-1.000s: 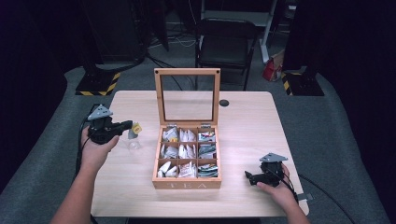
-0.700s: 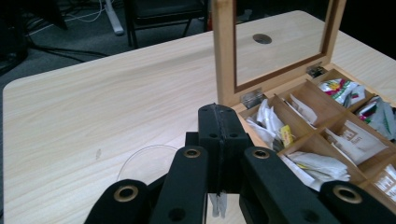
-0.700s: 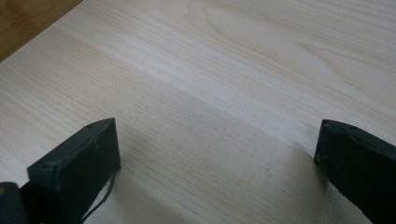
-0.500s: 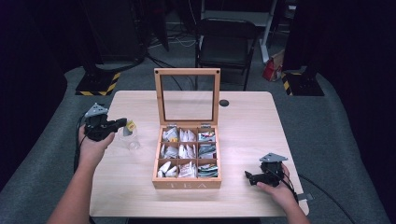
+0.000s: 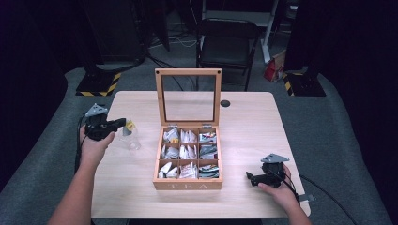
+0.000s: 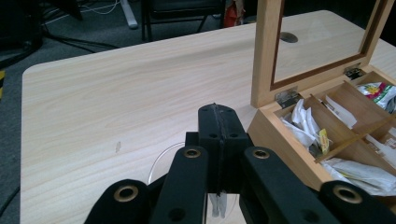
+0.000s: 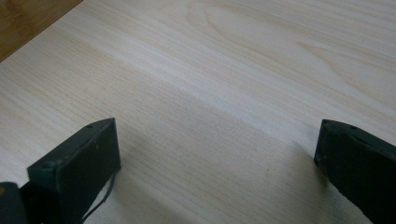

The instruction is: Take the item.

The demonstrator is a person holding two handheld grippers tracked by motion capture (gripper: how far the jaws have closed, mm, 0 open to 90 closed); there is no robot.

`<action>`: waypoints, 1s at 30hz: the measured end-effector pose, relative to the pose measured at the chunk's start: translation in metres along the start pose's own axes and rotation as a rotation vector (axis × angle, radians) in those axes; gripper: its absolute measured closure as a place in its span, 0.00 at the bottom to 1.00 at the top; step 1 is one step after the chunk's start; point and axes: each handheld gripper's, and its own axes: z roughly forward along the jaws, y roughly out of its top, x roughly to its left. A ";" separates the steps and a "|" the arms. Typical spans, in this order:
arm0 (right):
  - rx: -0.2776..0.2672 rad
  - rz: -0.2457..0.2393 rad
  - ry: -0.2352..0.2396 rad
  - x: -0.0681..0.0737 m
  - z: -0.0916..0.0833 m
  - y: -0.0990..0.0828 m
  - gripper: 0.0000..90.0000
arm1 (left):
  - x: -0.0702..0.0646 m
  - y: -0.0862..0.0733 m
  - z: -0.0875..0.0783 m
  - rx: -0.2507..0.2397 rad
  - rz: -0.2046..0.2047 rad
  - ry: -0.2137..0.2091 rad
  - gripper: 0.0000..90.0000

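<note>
Two grippers were at work on the pale wooden table where you sat. Your left gripper, out near the table's left edge, had its jaws pressed together on the thin string of a tea bag, whose small yellow tag showed just past the tips in the high view. Beneath it stood a clear glass, with the jaws hovering over its rim; whether the bag itself hung inside the glass could not be made out. In the left gripper view, a sliver of pale material was pinched between the closed jaws, and the curved rim of the glass showed just behind them.

To the right of the glass sat the wooden tea box, its glass-paned lid standing upright and its nine compartments stocked with sachets.

Your right gripper rested low near the table's front right corner, well apart from the box, its jaws spread wide with only bare wood between them in the right gripper view.
</note>
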 end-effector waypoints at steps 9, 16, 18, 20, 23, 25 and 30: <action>0.000 0.000 0.000 0.000 0.000 0.000 0.00 | 0.005 -0.004 0.009 0.024 0.005 0.021 1.00; 0.000 -0.001 0.000 0.000 0.000 0.000 0.00 | 0.007 -0.005 0.013 0.030 -0.003 0.024 1.00; 0.000 0.000 0.000 0.000 0.000 0.000 0.00 | 0.007 -0.005 0.014 0.032 -0.003 0.029 1.00; -0.001 -0.001 0.000 0.000 0.000 0.000 0.00 | 0.007 -0.006 0.014 0.037 -0.001 0.032 1.00; 0.000 0.000 0.000 0.000 0.000 0.000 0.00 | 0.008 -0.007 0.013 0.040 -0.001 0.030 1.00; 0.000 0.000 0.000 0.000 0.000 0.000 0.00 | 0.009 -0.007 0.014 0.041 -0.004 0.032 1.00; 0.000 0.000 0.000 0.000 0.000 0.000 0.00 | 0.011 -0.012 0.017 0.040 -0.022 0.031 1.00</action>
